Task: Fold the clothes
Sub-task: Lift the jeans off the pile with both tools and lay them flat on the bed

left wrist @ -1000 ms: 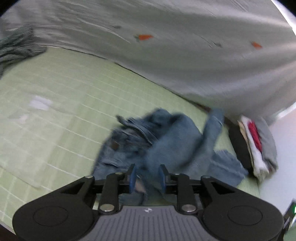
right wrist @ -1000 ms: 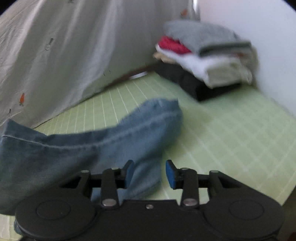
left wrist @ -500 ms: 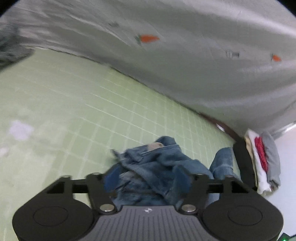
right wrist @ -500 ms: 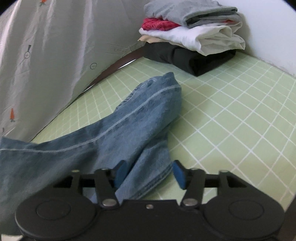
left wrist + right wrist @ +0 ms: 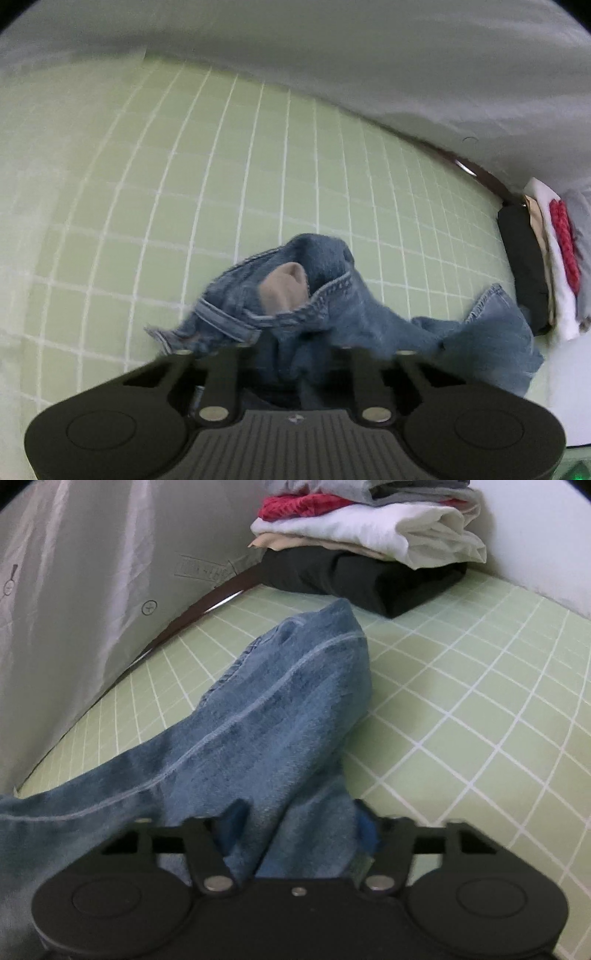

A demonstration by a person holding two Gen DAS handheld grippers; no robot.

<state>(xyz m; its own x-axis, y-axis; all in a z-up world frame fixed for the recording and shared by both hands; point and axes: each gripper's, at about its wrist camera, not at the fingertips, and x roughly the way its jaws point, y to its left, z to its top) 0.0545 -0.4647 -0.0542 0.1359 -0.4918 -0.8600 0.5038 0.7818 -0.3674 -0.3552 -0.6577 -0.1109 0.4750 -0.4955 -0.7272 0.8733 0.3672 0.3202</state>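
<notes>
We see the jeans (image 5: 332,317) bunched on the green checked mat (image 5: 184,192). Our left gripper (image 5: 295,350) stands spread over the waistband; our right gripper (image 5: 295,827) stands spread over a leg, denim between its fingers. A folded pile (image 5: 369,542) sits far right, beside the grey sheet (image 5: 92,572).

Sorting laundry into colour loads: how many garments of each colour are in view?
Blue: 1, the jeans
Black: 1
Beige: 1
White: 1
Red: 1
Grey: 1
Total: 6
</notes>
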